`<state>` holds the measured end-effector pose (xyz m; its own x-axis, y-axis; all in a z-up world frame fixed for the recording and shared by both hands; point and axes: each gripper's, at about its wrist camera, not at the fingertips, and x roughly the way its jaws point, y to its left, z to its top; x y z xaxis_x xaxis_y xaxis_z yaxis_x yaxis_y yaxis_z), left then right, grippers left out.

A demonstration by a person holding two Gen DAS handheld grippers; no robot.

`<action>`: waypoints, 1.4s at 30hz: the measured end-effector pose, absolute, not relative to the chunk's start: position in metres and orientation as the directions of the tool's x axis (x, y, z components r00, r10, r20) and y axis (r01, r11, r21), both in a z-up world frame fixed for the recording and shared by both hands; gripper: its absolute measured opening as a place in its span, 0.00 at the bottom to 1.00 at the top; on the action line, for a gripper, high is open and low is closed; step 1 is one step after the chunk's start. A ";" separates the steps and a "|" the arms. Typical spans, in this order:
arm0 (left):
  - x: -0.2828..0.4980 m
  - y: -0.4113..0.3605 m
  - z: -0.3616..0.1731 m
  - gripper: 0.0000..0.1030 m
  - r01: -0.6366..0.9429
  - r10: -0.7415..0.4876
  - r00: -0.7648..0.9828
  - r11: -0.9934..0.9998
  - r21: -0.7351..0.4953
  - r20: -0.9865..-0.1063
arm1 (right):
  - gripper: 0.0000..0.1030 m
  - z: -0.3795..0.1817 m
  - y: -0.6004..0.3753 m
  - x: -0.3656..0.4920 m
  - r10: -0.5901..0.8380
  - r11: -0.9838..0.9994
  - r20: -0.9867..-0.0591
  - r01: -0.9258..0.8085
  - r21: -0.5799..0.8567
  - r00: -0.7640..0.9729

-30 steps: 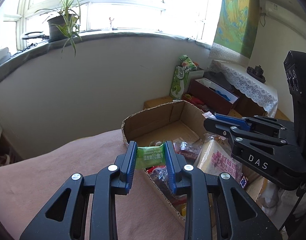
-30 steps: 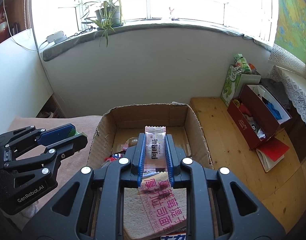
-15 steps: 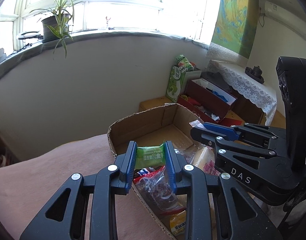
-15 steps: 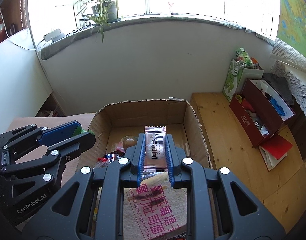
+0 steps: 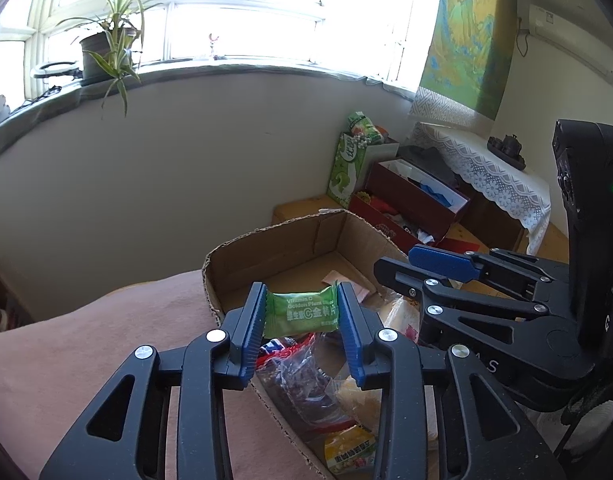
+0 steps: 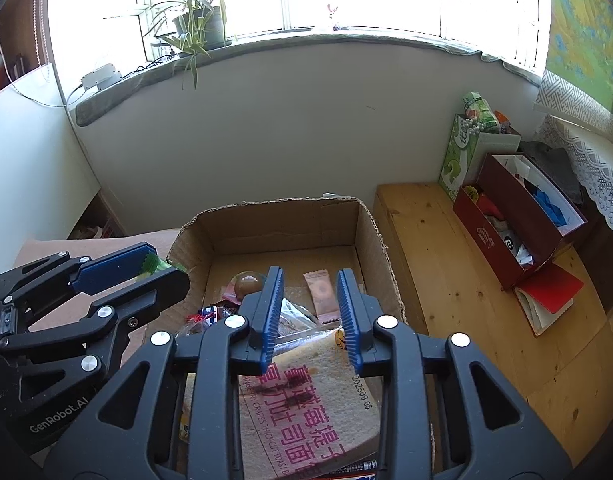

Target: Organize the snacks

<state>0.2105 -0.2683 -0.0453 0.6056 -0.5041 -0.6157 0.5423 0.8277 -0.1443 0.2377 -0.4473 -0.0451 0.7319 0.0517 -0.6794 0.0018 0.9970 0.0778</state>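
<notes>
Right wrist view: pink packet lies in box beyond the right gripper, whose jaws have just parted, empty.

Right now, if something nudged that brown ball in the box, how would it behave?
The ball looks round and glossy, so it would probably roll at a light push. It likely would not go far: packets lie beside it and the box walls close it in. Its shine suggests it might slip out of a flat grip.
</notes>
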 end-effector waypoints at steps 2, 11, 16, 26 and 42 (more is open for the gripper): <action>0.210 -0.269 -0.045 0.40 0.541 -0.503 0.609 0.829 -0.143 -0.613 | 0.42 -0.044 -0.448 0.236 0.046 0.997 -0.675 0.005 0.074 0.737; 0.204 -0.262 -0.038 0.53 0.524 -0.486 0.635 0.842 -0.127 -0.600 | 0.66 -0.036 -0.451 0.227 -0.012 0.998 -0.654 0.048 0.037 0.756; 0.198 -0.257 -0.034 0.58 0.519 -0.479 0.647 0.847 -0.118 -0.592 | 0.77 -0.030 -0.450 0.216 -0.051 0.997 -0.635 0.074 0.009 0.771; 0.187 -0.249 -0.027 0.61 0.509 -0.466 0.662 0.855 -0.104 -0.587 | 0.89 -0.022 -0.442 0.193 -0.106 0.994 -0.604 0.100 -0.044 0.790; 0.165 -0.217 -0.013 0.70 0.475 -0.439 0.706 0.875 -0.089 -0.556 | 0.93 0.007 -0.425 0.158 -0.114 0.993 -0.541 0.097 -0.059 0.834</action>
